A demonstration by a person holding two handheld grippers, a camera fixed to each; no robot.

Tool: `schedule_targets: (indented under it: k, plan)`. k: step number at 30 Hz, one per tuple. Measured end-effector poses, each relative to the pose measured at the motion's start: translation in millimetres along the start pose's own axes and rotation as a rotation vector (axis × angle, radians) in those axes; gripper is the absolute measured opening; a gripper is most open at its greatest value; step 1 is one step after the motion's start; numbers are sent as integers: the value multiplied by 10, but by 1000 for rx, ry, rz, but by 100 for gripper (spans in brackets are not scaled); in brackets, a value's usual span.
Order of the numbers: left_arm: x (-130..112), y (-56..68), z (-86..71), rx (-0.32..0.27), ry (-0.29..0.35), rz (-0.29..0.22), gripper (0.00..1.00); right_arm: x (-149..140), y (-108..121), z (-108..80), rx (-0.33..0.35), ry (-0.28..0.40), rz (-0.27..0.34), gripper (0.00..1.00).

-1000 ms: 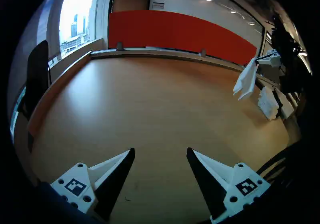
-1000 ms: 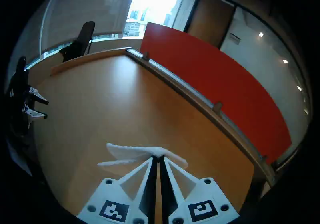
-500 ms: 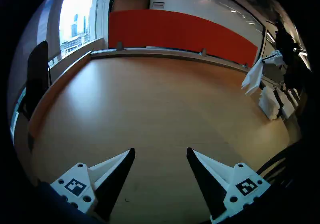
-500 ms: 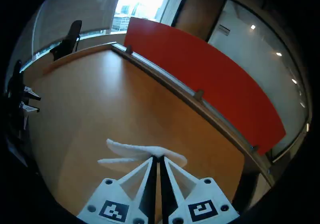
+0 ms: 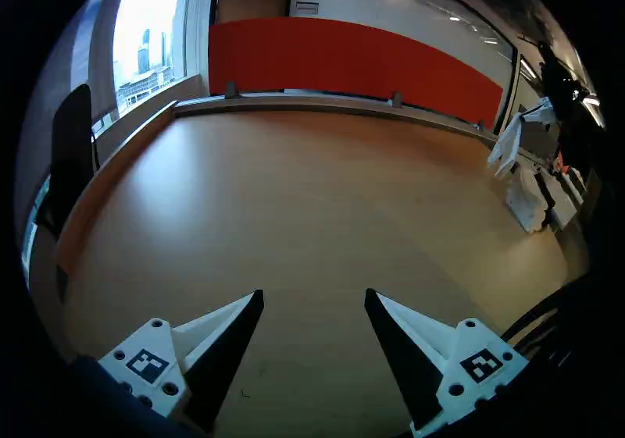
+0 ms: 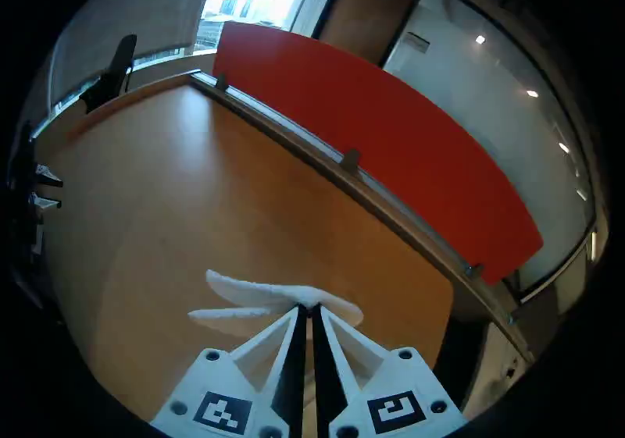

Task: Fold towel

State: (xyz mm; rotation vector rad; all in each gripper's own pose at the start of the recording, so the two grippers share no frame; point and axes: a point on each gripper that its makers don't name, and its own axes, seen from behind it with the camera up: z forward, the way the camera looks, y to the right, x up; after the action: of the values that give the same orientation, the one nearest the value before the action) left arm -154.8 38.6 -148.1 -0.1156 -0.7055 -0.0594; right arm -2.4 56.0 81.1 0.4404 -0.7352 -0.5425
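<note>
In the left gripper view, our left claw (image 5: 312,293) sits at the bottom of the frame with its two fingers wide apart and nothing between them; the white towel (image 5: 506,143) hangs at the right edge, up off the table (image 5: 297,196); we think we are at the start, with the towel picked up but not folded yet. The table is brown wood, bare and shiny across the middle; a white pile (image 5: 527,204) lies just below the towel, and we cannot tell what it is; a red wall (image 5: 351,55) runs along the top; a bright window (image 5: 144,48) is at the upper left; a dark chair (image 5: 70,157) stands at the left edge.

In the right gripper view, our right claw (image 6: 311,309) at the bottom middle has its fingers squeezed together on the towel, which sticks out on both sides of the tips. Next, we think, the towel must be laid flat on the bare wood, and the left claw must grab a corner. The table spreads toward the upper left, with the red wall along its far side.
</note>
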Motion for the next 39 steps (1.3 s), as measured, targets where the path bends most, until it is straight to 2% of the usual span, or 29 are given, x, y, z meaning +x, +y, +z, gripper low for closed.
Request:
schedule_targets:
  k: [10,19,27,39]
  plan:
    - [39,48,37,0,-3,3,96,-165,461,-68,-44,-42,25,5]
    - [88,63,63,3,-3,11,96,-299,752,-136,-77,-74,26,5]
    - [104,100,79,0,-4,21,96,-402,890,-190,-97,-86,38,5]
    - [120,176,104,-11,-6,32,96,-643,948,-350,-117,-103,53,5]
